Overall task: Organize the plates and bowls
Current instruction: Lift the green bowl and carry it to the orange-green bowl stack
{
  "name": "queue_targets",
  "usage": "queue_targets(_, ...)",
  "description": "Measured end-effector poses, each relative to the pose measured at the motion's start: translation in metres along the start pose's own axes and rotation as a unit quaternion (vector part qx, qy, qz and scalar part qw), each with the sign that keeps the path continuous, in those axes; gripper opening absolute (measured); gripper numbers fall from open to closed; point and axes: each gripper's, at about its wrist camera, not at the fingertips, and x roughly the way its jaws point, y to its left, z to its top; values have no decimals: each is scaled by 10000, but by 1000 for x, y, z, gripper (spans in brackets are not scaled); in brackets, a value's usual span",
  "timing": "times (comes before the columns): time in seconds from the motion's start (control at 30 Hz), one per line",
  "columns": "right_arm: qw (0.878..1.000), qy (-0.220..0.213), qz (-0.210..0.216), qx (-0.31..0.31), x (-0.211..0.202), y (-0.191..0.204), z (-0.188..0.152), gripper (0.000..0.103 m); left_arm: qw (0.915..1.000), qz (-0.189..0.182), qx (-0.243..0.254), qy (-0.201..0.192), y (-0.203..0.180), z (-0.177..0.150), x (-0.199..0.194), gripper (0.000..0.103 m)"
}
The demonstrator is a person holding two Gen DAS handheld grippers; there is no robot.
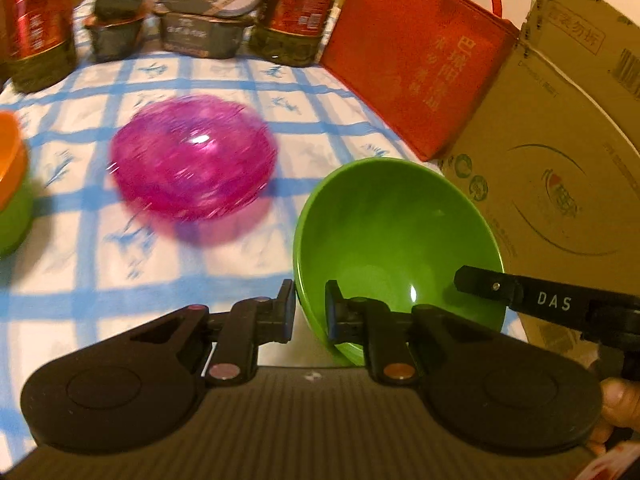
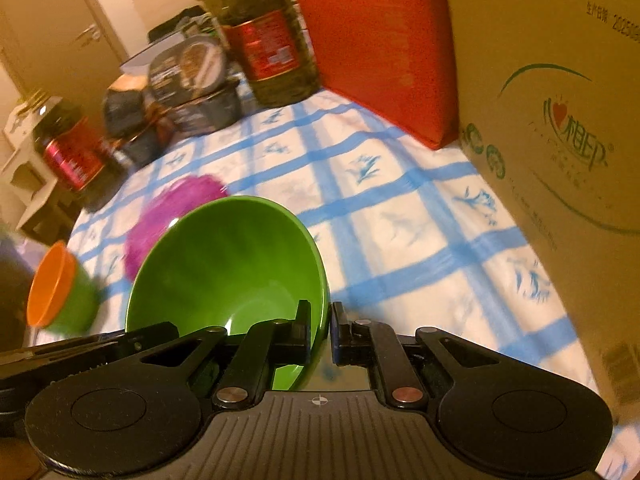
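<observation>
A green bowl is held tilted above the checked cloth, gripped on both sides. My left gripper is shut on its near-left rim. My right gripper is shut on its right rim, and its arm shows in the left wrist view reaching the bowl's right side. The same bowl fills the middle of the right wrist view. A clear magenta bowl sits on the cloth to the left and beyond it; it also shows in the right wrist view. An orange bowl rests nested in another green bowl at far left.
A cardboard box stands close on the right with a red tote bag behind it. Jars with red labels and dark food boxes line the back of the blue-checked tablecloth.
</observation>
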Motion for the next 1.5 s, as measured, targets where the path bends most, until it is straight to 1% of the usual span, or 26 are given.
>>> queue_targets(0.3, 9993, 92, 277, -228, -19, 55, -46, 9, 9992, 206, -306, -148, 48, -43, -62, 13)
queue_targets(0.53, 9973, 182, 476, -523, -21, 102, -74, 9, 9974, 422, -510, -295, 86, -64, -100, 13)
queue_targets(0.73, 9944, 267, 658, -781, -19, 141, -91, 9, 9947, 605, -733, -389, 120, -81, -129, 13)
queue_targets(0.97, 9904, 347, 804, -1065, -14, 178, -101, 9, 9914, 770, -959, -450, 151, -93, -150, 13)
queue_targets(1.13, 9884, 376, 853, -1201, -9, 196, -105, 9, 9899, 834, -1032, -497, 165, -96, -160, 13)
queue_targets(1.5, 9853, 404, 919, -1382, -2, 224, -101, 9, 9884, 860, -1140, -526, 190, -90, -171, 13)
